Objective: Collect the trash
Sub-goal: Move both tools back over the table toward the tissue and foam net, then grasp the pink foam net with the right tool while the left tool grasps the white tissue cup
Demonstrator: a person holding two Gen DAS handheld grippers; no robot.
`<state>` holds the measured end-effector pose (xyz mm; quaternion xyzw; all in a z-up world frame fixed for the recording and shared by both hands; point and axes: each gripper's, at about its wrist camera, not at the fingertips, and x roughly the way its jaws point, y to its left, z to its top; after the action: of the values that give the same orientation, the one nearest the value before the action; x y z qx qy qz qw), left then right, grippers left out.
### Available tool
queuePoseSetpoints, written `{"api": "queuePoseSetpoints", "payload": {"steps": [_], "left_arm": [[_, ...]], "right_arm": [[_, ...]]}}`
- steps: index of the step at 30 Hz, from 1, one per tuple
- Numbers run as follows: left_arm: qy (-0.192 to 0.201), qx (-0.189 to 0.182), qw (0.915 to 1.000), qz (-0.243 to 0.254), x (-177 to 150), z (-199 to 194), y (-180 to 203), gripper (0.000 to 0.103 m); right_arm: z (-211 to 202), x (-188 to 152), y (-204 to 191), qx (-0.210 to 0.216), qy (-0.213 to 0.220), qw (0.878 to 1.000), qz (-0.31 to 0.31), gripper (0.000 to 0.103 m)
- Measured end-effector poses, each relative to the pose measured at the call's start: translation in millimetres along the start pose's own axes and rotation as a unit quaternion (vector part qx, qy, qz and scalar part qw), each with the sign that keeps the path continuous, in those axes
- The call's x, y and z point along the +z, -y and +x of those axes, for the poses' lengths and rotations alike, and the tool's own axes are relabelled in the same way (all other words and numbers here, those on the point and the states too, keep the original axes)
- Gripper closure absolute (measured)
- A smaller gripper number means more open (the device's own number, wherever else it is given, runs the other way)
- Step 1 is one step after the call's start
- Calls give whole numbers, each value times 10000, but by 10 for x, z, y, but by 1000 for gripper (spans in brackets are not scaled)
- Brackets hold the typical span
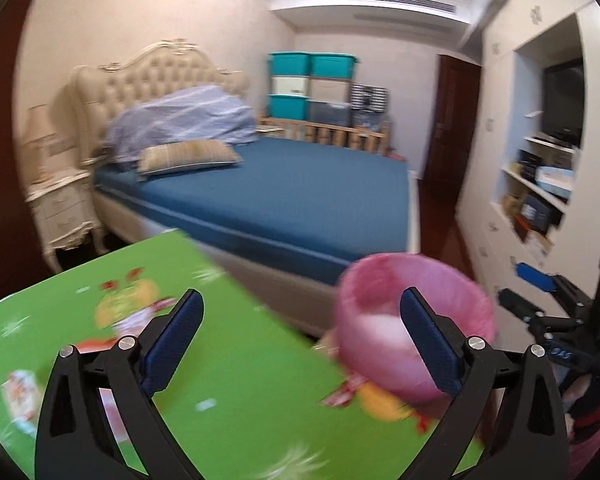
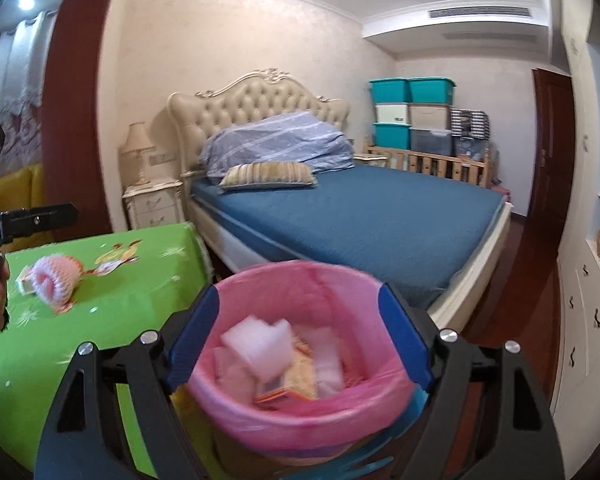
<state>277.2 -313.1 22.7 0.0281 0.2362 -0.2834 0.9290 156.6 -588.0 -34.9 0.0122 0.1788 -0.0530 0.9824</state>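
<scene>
The pink-lined bin (image 2: 300, 344), already holding scraps, sat low in the right wrist view between the spread, empty fingers of the right claw (image 2: 300, 340). The left claw (image 1: 300, 344) was released too, gripping nothing. Best next: a pinch on the pink foam net (image 2: 56, 284) at left on the green worktop (image 2: 120, 300), squeezed gently.

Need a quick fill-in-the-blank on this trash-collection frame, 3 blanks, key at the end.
1. The bin is lined with a ____ plastic bag.
2. The pink foam net lies on the ____ tablecloth.
3. The jaws of the left hand-held gripper stand ____, with nothing between them.

Missing words: pink; green; open
</scene>
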Motion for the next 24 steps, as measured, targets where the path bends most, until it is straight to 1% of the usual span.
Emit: {"api": "queuePoseSetpoints", "payload": {"steps": [2, 5, 7, 9, 13, 17, 18, 20, 22, 24], "left_arm": [[11, 332, 9994, -59, -94, -179, -236, 10], [-11, 849, 9964, -72, -196, -429, -584, 9], [-4, 1226, 9924, -103, -267, -609, -823, 9], [-41, 1504, 9885, -176, -354, -770, -1053, 9], [-187, 1999, 9794, -210, -577, -998, -1399, 9], [-381, 2371, 9705, -196, -792, -1101, -1675, 9], [-418, 2428, 9689, -235, -850, -1128, -1741, 9], [-476, 2471, 9671, -373, -923, -1173, -1891, 9], [-505, 2513, 9654, -477, -987, -1228, -1996, 9], [-494, 2638, 9620, -492, -1026, -1291, -2069, 9]], "right_arm": [[43, -4, -238, 190, -56, 9998, -76, 24], [121, 9, -577, 460, -161, 9986, -204, 23], [196, -4, -865, 652, -222, 9971, -316, 23], [272, -11, -1152, 935, -291, 9944, -399, 23], [413, -30, -1676, 1286, -459, 9883, -681, 21], [531, -42, -2188, 1491, -705, 9812, -1002, 21], [549, -46, -2275, 1523, -753, 9800, -1038, 20], [611, -36, -2499, 1610, -878, 9768, -1107, 16], [655, -23, -2676, 1654, -942, 9749, -1153, 16], [743, -16, -2911, 1719, -1044, 9722, -1196, 15]]}}
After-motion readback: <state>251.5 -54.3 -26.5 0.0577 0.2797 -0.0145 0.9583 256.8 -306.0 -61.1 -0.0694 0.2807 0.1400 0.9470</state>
